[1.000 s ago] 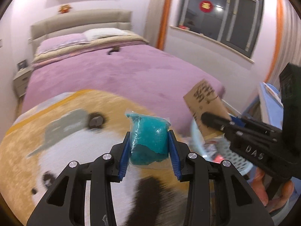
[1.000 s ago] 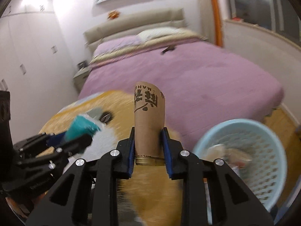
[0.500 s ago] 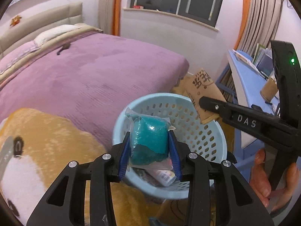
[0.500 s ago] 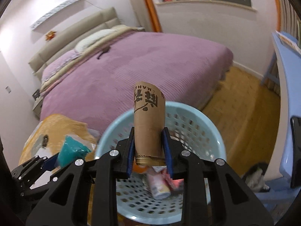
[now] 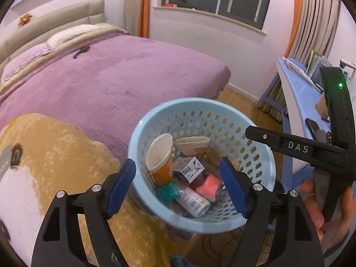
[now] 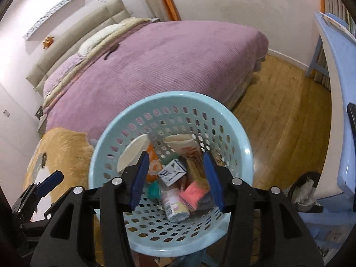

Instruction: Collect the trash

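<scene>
Now both of my grippers are empty, and that is the change that matters: half a second back the left gripper [image 5: 178,178] clamped a teal bag and the right gripper [image 6: 175,178] clamped a brown paper cup, each hanging above the basket [image 5: 142,133].

Starting at the left, outside my left fingers [image 5: 122,181], the orange plush rug [image 5: 66,155] runs up to the purple bed [image 5: 111,77]. Between those fingers, which are spread wide with nothing in them, I look straight down into the pale blue basket. The teal bag [image 5: 168,190] lies low in the pile, just inside the left finger, under an orange paper cup [image 5: 160,158]. The brown cup [image 5: 192,143] rests beyond the fingertips against the far wall. A small white carton [image 5: 189,169], a pink packet [image 5: 208,187] and a white bottle [image 5: 194,200] sit nearer the right finger.

Further right, my right gripper shows as a black bar crossing the basket rim. From its own camera its fingers [image 6: 140,175] are also parted and bare, framing the same heap.

So I judge 2 more pieces of trash are collected. Next I would turn back to look for anything remaining; none shows on the bed or rug from here.
</scene>
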`<state>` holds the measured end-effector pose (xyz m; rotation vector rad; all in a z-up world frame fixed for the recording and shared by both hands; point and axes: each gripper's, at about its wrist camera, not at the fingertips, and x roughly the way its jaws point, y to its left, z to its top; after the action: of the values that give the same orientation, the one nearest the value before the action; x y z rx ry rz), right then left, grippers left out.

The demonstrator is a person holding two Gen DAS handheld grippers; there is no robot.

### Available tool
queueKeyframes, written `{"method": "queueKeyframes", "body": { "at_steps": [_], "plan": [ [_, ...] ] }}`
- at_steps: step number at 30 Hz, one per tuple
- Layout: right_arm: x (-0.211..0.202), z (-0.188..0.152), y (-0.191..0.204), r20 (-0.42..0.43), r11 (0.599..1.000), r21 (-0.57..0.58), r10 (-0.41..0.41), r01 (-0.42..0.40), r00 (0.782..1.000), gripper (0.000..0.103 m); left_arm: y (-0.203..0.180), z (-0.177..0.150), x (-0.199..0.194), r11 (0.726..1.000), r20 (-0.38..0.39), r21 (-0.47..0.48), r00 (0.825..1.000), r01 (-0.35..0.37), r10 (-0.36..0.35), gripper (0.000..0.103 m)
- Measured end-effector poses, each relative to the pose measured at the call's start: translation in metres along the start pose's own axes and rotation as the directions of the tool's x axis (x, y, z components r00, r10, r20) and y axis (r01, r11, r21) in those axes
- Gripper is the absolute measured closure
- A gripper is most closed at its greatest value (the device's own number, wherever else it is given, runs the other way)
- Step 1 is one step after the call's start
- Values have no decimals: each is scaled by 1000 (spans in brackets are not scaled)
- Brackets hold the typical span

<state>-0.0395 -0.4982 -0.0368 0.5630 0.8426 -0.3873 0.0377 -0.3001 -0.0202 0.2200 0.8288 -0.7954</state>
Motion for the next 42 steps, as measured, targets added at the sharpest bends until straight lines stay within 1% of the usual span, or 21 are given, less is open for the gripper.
{"method": "queueKeyframes", "body": {
  "at_steps": [2,4,5,7,10,12,14,16,18,20,23,25,28,29,32,34,36,38,39,41,42],
  "plan": [
    [-7,-2,5,14,1000,-18,8,-8,1000,55,3,-5,-14,1000,32,0,999,-31,31,23],
    [-16,-6,15,41,998,-51,27,-25,999,55,3,-9,-33,997,82,2,994,-77,77,21],
    [-22,-8,20,55,997,-67,35,-31,998,55,4,-13,-45,995,113,3,988,-102,101,21],
    [-30,-11,28,81,995,-93,49,-42,996,55,8,-18,-63,993,154,-12,981,-122,122,18],
    [-45,-17,45,134,990,-130,64,-47,989,55,16,-26,-89,988,204,-47,967,-149,155,18],
    [-55,-24,59,180,985,-171,64,-33,982,55,20,-35,-105,979,247,-69,947,-193,204,17],
    [-65,-31,71,227,978,-209,57,-8,972,50,24,-44,-120,975,287,-58,932,-213,221,16],
    [-75,-38,81,285,971,-237,50,20,957,44,31,-50,-130,973,304,-64,924,-222,231,15],
    [-85,-47,91,349,964,-261,45,51,936,42,37,-58,-137,961,328,-87,904,-261,275,15],
    [-90,-54,96,377,961,-269,47,61,925,42,43,-65,-141,946,347,-110,881,-303,323,15],
    [-97,-61,98,411,960,-272,55,65,910,42,49,-73,-143,931,349,-138,863,-337,365,15],
    [-102,-68,97,449,960,-271,61,70,891,42,54,-80,-145,921,361,-162,847,-355,390,15],
    [-103,-78,93,500,961,-258,47,97,865,42,62,-92,-142,908,377,-177,826,-379,418,15],
    [-101,-83,92,513,962,-251,36,109,858,42,65,-96,-139,900,383,-181,814,-397,436,15],
    [-96,-89,89,515,962,-236,6,136,857,42,69,-101,-135,881,382,-173,794,-441,472,15],
    [-96,-91,89,515,960,-242,7,138,857,42,72,-103,-135,882,389,-187,792,-431,470,15],
    [-97,-92,90,526,960,-238,1,145,850,42,78,-105,-133,889,386,-204,801,-410,458,15],
    [-97,-93,92,538,959,-240,2,151,843,42,80,-107,-131,889,380,-209,804,-407,457,15],
    [-98,-95,95,542,958,-241,-2,157,840,42,80,-107,-130,888,380,-207,802,-411,460,15],
    [-96,-96,97,551,955,-244,-6,168,835,42,78,-108,-131,879,385,-208,791,-428,476,15],
    [-95,-96,98,551,954,-246,-7,171,834,42,77,-109,-130,878,387,-205,788,-432,478,15]
  ]
}}
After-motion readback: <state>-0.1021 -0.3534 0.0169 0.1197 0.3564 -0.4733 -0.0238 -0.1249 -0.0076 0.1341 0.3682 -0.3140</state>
